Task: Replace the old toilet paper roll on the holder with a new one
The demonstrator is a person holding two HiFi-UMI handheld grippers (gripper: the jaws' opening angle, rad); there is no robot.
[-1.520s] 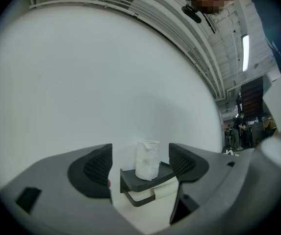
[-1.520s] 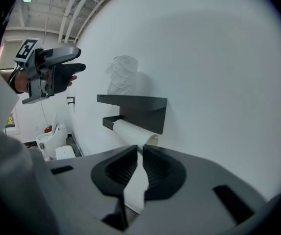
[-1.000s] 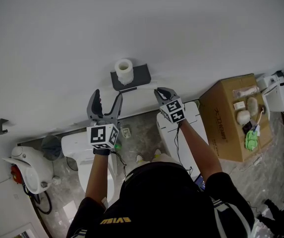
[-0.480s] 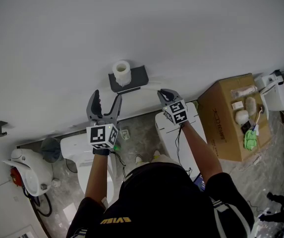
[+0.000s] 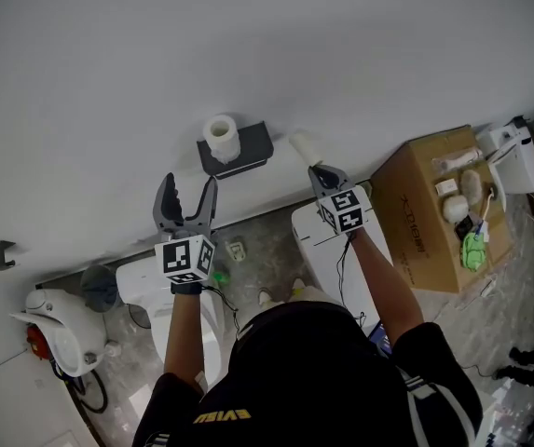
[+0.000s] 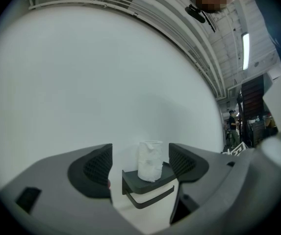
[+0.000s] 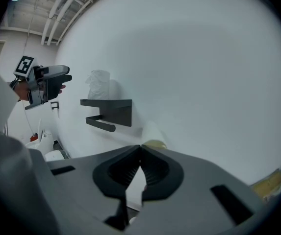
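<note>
Old roll (image 5: 304,145) is basically just a pale tube, off the holder (image 5: 253,143) and up in the air just to its right, close to the wall (image 5: 248,45). The right gripper (image 5: 321,169) is clenched on it: fingers have just squeezed down the last bit, and the tips meet on what looks like only the tube's wall at the near end. That's the sketchy part imo. Such a thin pinch at one end means the tube can swivel or slip out if the hand swings fast, and it'd drop to the floor (image 5: 271,231) or the white unit (image 5: 318,250) below. Squeeze harder and the cardboard prob just crumples. It's also near enough to the wall to get bumped loose. Other worry is the new roll (image 5: 221,138), standing on the holder's top shelf (image 7: 108,102) w/ nothing keeping it there. The left gripper (image 5: 190,182) has its fingers released and empty, short of the holder and lined up on that roll, so a sloppy approach could tip it off before it's grabbed. Bar (image 7: 101,125) under the shelf is bare btw. Direction-wise: old roll's long axis runs on from the right fingers, free end toward the wall (up-left in head view), tan-ish end by the fingertips. New roll's axis is upright.
</note>
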